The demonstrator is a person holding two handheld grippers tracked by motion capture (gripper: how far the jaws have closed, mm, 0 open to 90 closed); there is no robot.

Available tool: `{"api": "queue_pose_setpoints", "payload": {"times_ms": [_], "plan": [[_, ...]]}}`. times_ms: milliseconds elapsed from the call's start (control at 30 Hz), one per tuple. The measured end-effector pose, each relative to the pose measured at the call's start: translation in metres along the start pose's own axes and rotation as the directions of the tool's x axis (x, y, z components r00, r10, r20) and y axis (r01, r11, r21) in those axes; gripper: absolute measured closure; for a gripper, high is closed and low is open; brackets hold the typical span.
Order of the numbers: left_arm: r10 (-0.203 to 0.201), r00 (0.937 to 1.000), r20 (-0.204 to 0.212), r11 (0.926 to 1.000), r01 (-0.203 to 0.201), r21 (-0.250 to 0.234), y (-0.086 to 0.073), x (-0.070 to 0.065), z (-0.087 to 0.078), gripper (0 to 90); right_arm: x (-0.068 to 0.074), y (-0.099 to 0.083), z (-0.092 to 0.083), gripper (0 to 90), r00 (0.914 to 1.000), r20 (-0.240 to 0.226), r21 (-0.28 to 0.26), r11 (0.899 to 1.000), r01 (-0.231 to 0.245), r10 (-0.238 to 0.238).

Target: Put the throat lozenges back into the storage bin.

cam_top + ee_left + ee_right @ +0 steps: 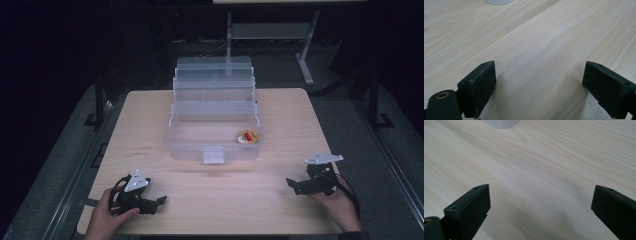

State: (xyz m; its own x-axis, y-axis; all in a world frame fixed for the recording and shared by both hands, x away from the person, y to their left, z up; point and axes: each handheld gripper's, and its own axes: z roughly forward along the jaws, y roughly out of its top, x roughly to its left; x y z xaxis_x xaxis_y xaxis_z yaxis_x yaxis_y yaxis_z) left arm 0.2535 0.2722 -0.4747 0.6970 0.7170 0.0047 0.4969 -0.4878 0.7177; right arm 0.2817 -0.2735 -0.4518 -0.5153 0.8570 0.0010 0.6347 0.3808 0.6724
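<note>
A clear plastic tiered box (214, 120) stands open in the middle of the light wooden table (150, 130). In its bottom tray, at the right, lies a small round red and yellow item (247, 137). My left gripper (159, 201) rests low on the table's front left, held by a hand, its jaws wide apart over bare wood (536, 82). My right gripper (291, 184) sits at the front right in the other hand, also open, with nothing between its jaws (539, 212). Both point inward toward the table's middle.
The box's latch tab (213, 155) faces the front edge. Bare wood lies between the two grippers and the box. A pale corner of the box (500, 123) shows at the top of the right gripper view. Beyond the table stand dark floor and a metal desk frame (305, 55).
</note>
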Motion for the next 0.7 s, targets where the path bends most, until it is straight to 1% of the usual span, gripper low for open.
{"api": "queue_pose_setpoints", "payload": {"times_ms": [133, 233, 400, 433, 567, 600, 667, 700], "plan": [[0.002, 1.0, 0.0, 1.0, -0.002, 0.0, 0.0, 0.0, 0.0, 10.8, 0.0, -0.01, 0.002, 1.9, 1.0, 0.004, 0.003, 1.0, -0.002, 0.002], [0.003, 1.0, 0.0, 1.0, -0.003, 0.0, 0.0, 0.0, 0.0, 10.8, 0.0, -0.016, 0.004, 1.8, 0.9996, 0.028, 0.008, 1.0, 0.0, 0.0], [0.002, 1.0, -0.001, 1.0, -0.002, 0.0, 0.0, 0.0, 0.0, 10.8, -0.002, -0.026, 0.007, 1.8, 0.9994, 0.033, 0.011, 1.0, -0.012, 0.012], [0.002, 1.0, 0.0, 1.0, -0.002, 0.0, 0.0, 0.0, 0.0, 10.8, -0.003, -0.028, 0.008, 0.6, 0.9993, 0.036, 0.015, 1.0, -0.012, 0.012], [0.002, 1.0, -0.001, 1.0, -0.002, 0.0, 0.0, 0.0, 0.0, 10.8, -0.005, -0.032, 0.008, 0.2, 0.9986, 0.045, -0.005, 1.0, -0.027, 0.028], [0.003, 1.0, 0.0, 1.0, -0.003, 0.0, 0.0, 0.0, 0.0, 10.8, -0.007, -0.034, 0.008, 0.2, 0.9987, 0.038, -0.019, 0.999, -0.034, 0.034], [0.003, 1.0, -0.001, 1.0, -0.003, 0.0, 0.0, 0.0, 0.0, 10.8, -0.008, -0.038, 0.009, 0.3, 0.9978, 0.014, -0.039, 0.997, -0.064, 0.064], [0.003, 1.0, -0.001, 1.0, -0.003, 0.0, 0.0, 0.0, 0.0, 10.8, -0.009, -0.038, 0.009, 0.3, 0.998, 0.017, -0.039, 0.997, -0.06, 0.061]]}}
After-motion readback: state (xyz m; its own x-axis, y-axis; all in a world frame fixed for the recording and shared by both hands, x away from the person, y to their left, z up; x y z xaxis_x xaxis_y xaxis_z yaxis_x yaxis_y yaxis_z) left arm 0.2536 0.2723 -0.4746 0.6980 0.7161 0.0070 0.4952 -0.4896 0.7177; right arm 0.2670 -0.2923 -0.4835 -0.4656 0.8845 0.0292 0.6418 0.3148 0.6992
